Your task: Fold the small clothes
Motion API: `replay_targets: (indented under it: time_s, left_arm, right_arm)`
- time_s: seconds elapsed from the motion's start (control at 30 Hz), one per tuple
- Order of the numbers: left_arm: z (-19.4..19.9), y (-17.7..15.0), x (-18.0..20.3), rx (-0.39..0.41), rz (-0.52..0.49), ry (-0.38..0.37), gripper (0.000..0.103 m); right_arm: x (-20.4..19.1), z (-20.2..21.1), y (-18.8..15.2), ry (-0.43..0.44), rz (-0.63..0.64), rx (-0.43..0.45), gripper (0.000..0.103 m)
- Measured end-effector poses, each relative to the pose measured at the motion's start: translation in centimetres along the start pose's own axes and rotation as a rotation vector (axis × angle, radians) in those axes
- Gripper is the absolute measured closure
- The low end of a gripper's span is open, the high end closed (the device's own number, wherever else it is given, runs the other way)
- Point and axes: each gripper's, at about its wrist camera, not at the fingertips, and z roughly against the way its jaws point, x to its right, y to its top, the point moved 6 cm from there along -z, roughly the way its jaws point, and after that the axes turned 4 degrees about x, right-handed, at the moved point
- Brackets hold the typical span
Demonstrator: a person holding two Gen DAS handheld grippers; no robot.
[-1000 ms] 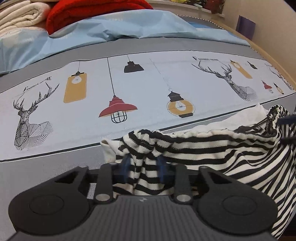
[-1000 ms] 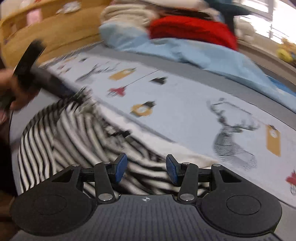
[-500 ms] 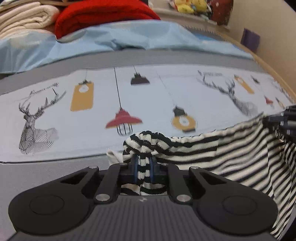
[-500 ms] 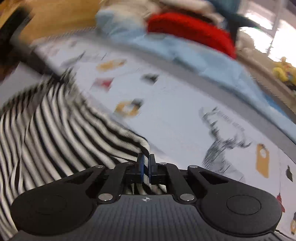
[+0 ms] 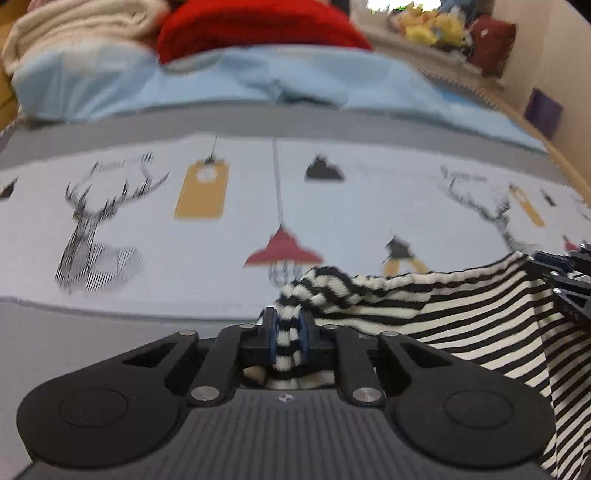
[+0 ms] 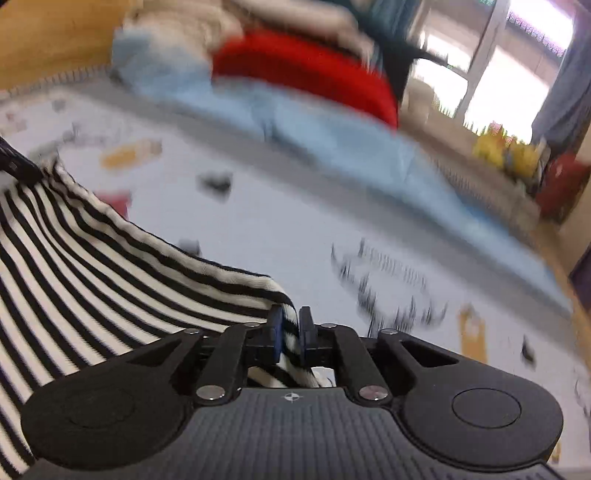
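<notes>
A small black-and-white striped garment [image 5: 443, 314] hangs stretched between my two grippers above the bed. My left gripper [image 5: 287, 326] pinches a bunched corner of it; its jaws are easing open a little, but the pads still press the cloth. My right gripper [image 6: 290, 326] clamps the other end of the same top edge of the striped garment [image 6: 92, 266]; its jaws are also opening slightly with cloth still between them. The right gripper's tips [image 5: 535, 260] show at the right edge of the left wrist view. The right wrist view is blurred.
Below lies a pale bedsheet [image 5: 369, 206] printed with deer and lamps. A light blue quilt [image 5: 258, 85], a red blanket [image 5: 258, 26] and a cream blanket [image 5: 74, 26] are piled at the far side. Plush toys [image 5: 432, 26] sit beyond a wooden bed edge [image 5: 569, 166].
My right gripper shut on the garment's edge and drew away from the left, pulling the top edge straight. The left gripper tightened on the bunched corner and lifted slightly.
</notes>
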Motion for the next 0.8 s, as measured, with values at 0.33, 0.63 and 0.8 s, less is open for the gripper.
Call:
replay_targets:
  time_s: [0.33, 0.63, 0.8]
  left_arm:
    - [1.1, -0.3, -4.1, -0.023, 0.238, -0.076, 0.067]
    - [0.0, -0.7, -4.6, -0.065, 0.34, -0.093, 0.058]
    - [0.6, 0.5, -4.2, -0.007, 0.374, -0.155, 0.058]
  right_arm:
    - [11.1, 3.7, -5.3, -0.084, -0.462, -0.047, 0.067]
    - [11.0, 3.8, -9.9, 0.051, -0.486, -0.165, 0.06]
    - [11.2, 4.2, -7.8, 0.097, -0.495, -0.096, 0.06]
